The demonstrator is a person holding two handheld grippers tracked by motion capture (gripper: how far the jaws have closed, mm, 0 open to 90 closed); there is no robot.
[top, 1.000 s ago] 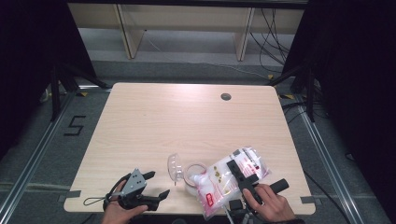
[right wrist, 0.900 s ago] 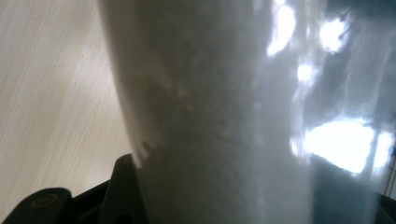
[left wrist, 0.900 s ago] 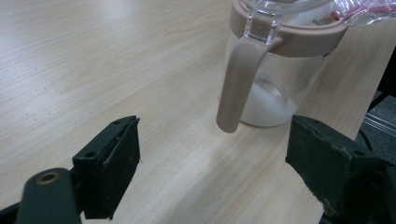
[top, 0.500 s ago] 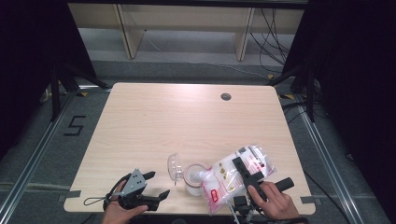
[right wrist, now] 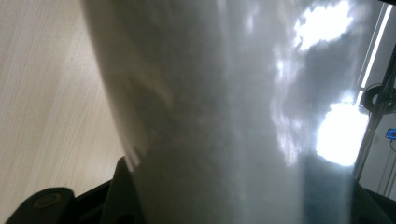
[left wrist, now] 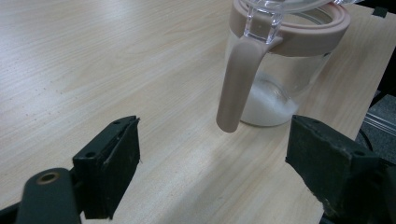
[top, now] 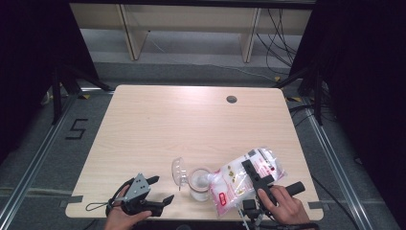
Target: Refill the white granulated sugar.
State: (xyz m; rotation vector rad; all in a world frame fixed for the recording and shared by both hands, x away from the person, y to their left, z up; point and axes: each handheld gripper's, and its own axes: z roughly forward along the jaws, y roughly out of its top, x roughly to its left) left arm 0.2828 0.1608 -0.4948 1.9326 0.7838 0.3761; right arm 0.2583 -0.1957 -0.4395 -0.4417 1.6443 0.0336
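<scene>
Your right gripper (top: 254, 178) is clamped on the bag (top: 242, 179), tilted with its corner over the jar (top: 199, 184) near the table's (top: 191, 124) front edge. Your left gripper (top: 160, 189) rests spread wide, the jar just ahead of its fingers (left wrist: 112, 163), untouched.

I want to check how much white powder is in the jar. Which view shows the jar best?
The left gripper view: the jar is close, with its pink rim, handle and a thin white layer at the bottom. The high view shows it small, lid open, beside the bag. In the right gripper view I cannot make it out.
</scene>
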